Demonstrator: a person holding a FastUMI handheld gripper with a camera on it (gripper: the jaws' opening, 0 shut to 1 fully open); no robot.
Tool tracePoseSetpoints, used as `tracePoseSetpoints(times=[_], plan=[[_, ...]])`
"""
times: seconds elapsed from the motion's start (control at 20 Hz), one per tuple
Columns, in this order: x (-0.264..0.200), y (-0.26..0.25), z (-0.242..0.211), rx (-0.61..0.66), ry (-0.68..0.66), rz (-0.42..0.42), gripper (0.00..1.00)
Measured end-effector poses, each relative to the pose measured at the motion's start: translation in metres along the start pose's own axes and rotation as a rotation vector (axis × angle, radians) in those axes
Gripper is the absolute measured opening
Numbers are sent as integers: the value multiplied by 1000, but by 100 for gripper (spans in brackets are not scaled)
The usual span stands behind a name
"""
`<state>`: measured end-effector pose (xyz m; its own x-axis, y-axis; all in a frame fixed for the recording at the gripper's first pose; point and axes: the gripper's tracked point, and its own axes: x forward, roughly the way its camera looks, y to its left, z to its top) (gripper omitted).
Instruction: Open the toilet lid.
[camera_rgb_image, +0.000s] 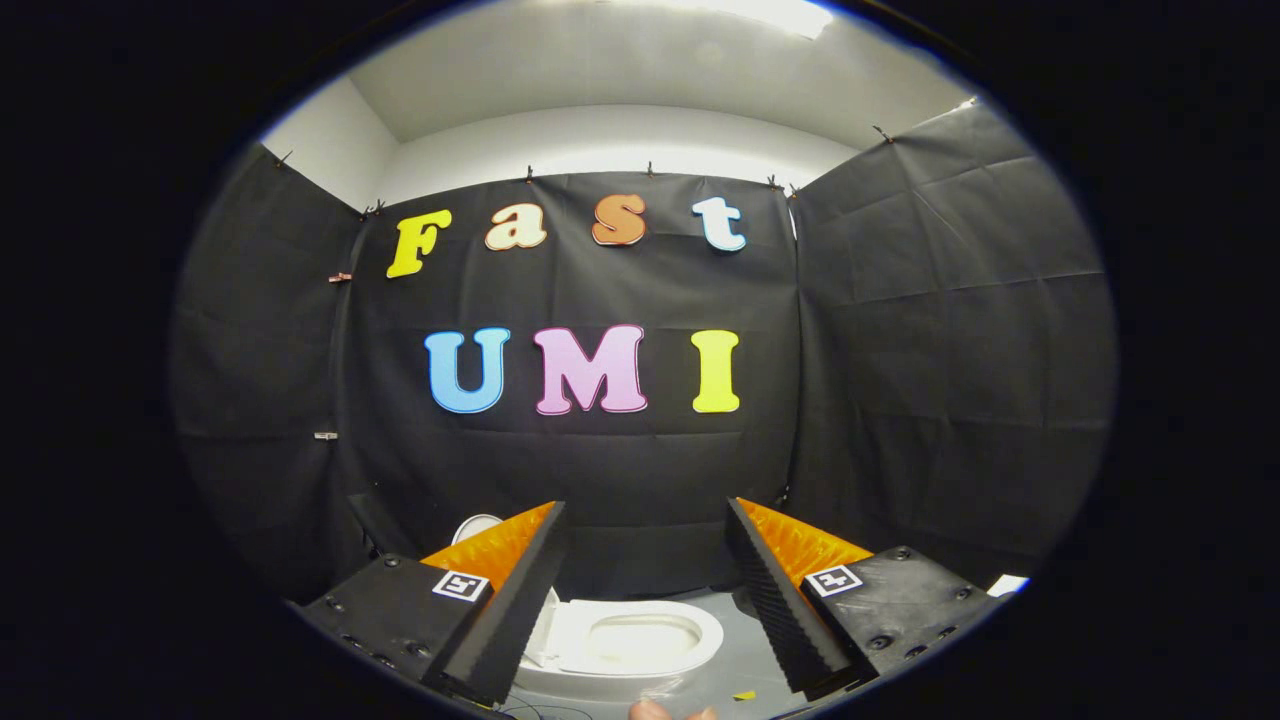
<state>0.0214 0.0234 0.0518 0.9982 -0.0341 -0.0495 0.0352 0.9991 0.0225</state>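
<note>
A white toilet (640, 640) stands on the grey floor low down, between and beyond my two fingers. Its seat ring and bowl show. The white lid (477, 525) stands raised at the toilet's left side, mostly hidden behind my left finger, with only its rounded top edge showing. My gripper (645, 508) is open with a wide gap and nothing between its fingers. It is held well above the toilet and touches nothing.
Black cloth walls close the booth at the back and on both sides, close behind the toilet. The grey floor (745, 660) holds a small yellow scrap (743, 694). A person's fingertips (655, 711) show below the toilet. A white object (1008, 583) lies right of the right finger.
</note>
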Motion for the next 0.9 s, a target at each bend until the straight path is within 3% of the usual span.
tracePoseSetpoints(times=[0.9], plan=[[-2, 6, 0, -3, 1, 14, 99]])
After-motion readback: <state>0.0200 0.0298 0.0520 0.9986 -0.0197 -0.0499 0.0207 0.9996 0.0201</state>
